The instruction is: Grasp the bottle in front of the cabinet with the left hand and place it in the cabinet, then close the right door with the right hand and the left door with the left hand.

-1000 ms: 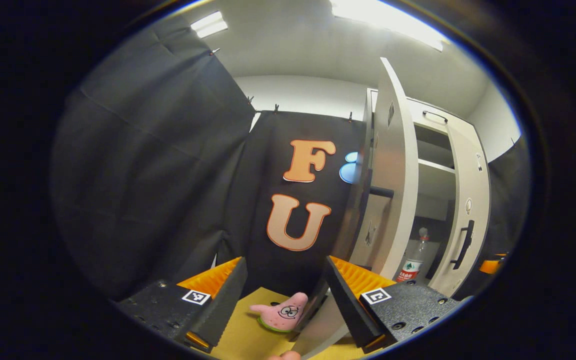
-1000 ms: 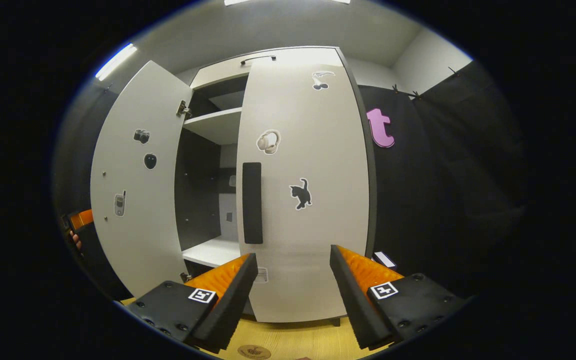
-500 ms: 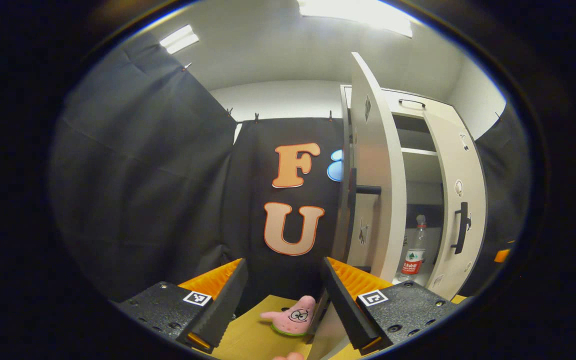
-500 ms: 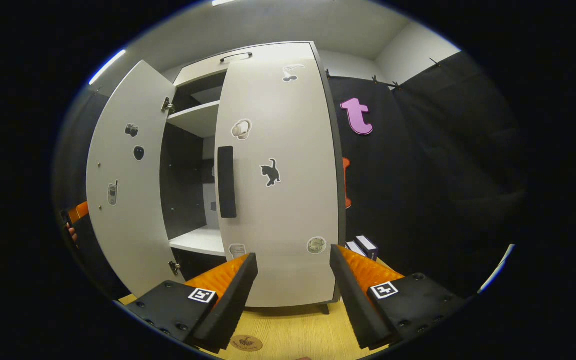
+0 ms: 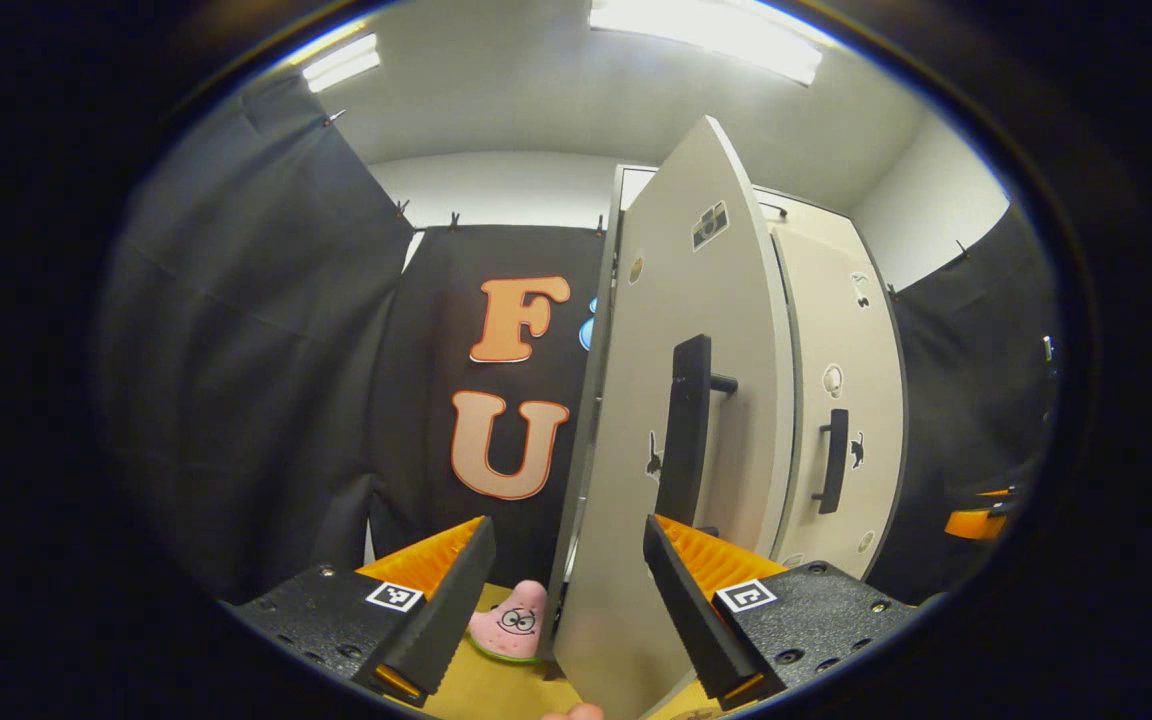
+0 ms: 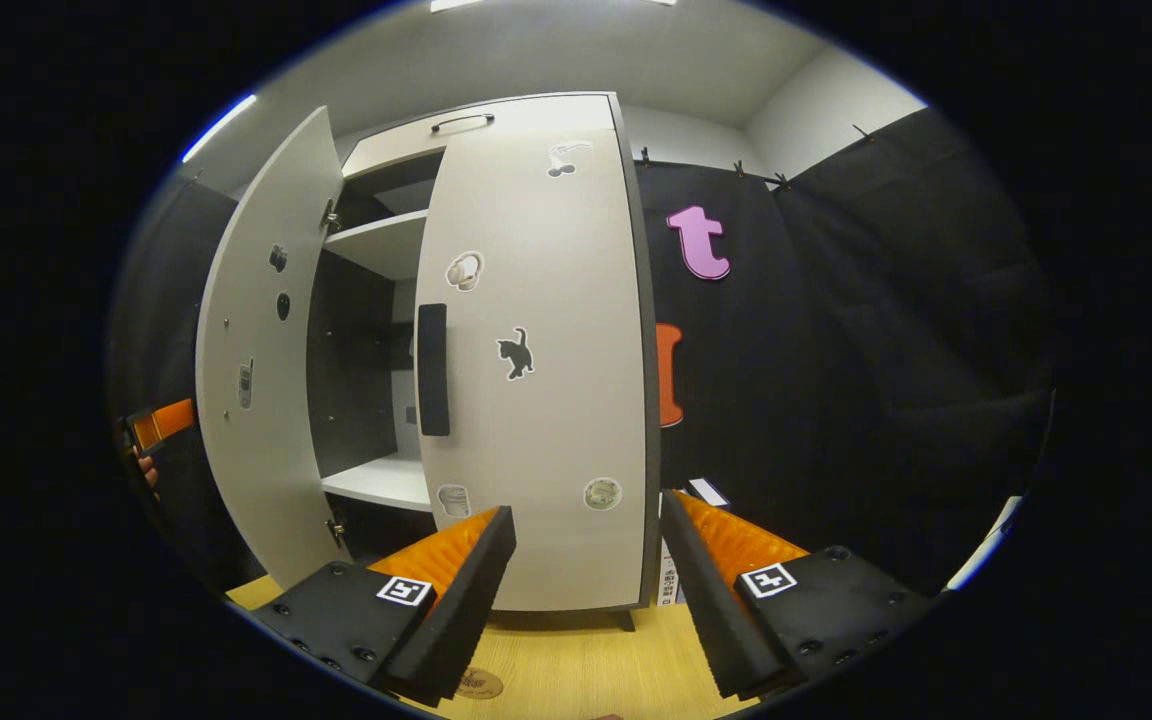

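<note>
In the left gripper view the cabinet's left door (image 5: 636,470) stands half-swung, its outer face and dark handle (image 5: 686,430) close in front of me. My left gripper (image 5: 566,530) is open, and the door's lower edge lies in the line between its fingers. Beyond it the right door (image 5: 841,400) lies flat against the cabinet. In the right gripper view my right gripper (image 6: 586,510) is open, a little back from the right door (image 6: 536,350). The left door (image 6: 256,370) hangs ajar, with the left gripper (image 6: 161,425) behind it. The bottle is hidden behind the doors.
A pink star-shaped plush (image 5: 511,625) lies on the wooden table (image 6: 576,670) left of the left door. A small box (image 6: 706,490) sits by the cabinet's right side. A white shelf (image 6: 376,480) shows through the gap. The right gripper (image 5: 976,520) appears far right.
The left door has swung toward the cabinet, covering the bottle and the inside. My left gripper has followed it. The right gripper has drawn back from the right door.
</note>
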Available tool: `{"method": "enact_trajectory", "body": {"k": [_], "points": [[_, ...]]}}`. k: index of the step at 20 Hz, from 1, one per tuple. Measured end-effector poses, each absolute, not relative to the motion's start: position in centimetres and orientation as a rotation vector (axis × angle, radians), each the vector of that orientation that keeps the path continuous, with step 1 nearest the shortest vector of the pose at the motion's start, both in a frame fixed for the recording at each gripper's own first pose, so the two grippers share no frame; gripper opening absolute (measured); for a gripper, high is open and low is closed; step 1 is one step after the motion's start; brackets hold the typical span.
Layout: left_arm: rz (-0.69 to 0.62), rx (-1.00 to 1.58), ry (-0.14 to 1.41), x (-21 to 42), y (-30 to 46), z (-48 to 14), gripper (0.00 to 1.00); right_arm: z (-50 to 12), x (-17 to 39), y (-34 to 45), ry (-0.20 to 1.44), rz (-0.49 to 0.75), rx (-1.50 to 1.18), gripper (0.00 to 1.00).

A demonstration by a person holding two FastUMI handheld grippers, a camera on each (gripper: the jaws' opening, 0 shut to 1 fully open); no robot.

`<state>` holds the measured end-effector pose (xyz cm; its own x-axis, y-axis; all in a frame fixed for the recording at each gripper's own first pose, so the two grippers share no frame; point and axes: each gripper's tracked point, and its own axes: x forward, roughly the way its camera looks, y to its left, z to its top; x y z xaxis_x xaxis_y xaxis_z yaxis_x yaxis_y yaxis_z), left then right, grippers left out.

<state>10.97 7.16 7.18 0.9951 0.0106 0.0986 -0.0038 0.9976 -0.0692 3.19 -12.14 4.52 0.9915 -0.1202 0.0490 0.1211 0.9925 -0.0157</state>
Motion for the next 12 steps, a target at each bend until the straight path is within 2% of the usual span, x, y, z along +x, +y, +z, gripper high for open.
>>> {"method": "enact_trajectory", "body": {"k": [1,3,5,12], "points": [[-0.013,-0.079,-0.094,11.2,6.3,7.0,0.87,4.5,3.1,-12.5,-0.047,-0.13,-0.019,0.96],[-0.04,-0.101,-0.083,11.9,4.7,6.7,0.87,4.6,2.7,-13.1,-0.047,-0.146,-0.014,0.96],[-0.073,-0.126,-0.072,12.7,2.8,6.2,0.93,4.6,2.3,-13.8,-0.047,-0.163,-0.002,0.96],[-0.179,-0.148,-0.05,15.4,-2.1,5.5,0.94,5.1,0.8,-16.1,-0.049,-0.227,-0.003,0.96]]}}
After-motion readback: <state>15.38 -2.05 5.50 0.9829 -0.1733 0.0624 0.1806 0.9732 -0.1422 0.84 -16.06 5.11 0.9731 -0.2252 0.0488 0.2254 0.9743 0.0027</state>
